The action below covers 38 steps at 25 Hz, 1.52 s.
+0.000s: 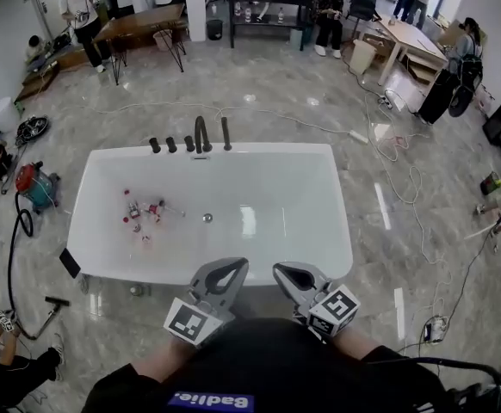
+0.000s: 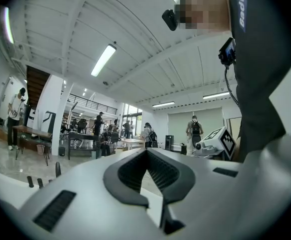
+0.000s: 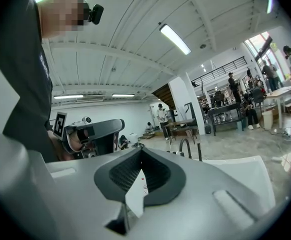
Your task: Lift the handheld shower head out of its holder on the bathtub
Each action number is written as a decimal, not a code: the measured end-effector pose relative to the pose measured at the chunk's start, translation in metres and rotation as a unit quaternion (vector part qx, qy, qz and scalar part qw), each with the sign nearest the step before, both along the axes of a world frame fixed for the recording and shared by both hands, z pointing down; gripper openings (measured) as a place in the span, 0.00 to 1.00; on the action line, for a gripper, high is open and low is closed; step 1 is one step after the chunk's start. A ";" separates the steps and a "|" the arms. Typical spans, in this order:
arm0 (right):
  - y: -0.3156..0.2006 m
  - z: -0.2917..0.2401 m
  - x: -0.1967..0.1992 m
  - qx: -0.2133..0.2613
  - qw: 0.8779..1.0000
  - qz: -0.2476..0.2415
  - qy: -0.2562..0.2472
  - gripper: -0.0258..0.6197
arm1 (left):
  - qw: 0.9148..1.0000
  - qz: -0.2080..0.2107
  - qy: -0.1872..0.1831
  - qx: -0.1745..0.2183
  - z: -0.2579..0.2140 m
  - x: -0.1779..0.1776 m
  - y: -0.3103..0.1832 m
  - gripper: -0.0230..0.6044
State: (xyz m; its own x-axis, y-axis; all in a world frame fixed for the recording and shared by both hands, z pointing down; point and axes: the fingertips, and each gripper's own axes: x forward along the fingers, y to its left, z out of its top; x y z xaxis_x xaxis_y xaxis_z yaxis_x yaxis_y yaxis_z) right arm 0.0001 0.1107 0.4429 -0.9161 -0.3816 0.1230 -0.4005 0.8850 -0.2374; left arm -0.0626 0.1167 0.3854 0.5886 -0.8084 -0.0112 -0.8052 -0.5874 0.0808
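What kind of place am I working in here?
Likely an open workshop or test hall, not a bathroom: a freestanding bathtub stands on the floor among work tables and trailing cables.

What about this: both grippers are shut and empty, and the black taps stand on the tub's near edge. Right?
No: the head view shows the black taps on the tub's far edge. The left gripper and right gripper are shut and empty.
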 end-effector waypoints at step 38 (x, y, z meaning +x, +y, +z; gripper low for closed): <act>-0.186 0.049 0.031 -0.083 0.996 -0.027 -0.018 0.04 | 0.979 -0.146 -0.132 -0.053 0.044 -0.106 -0.399 0.05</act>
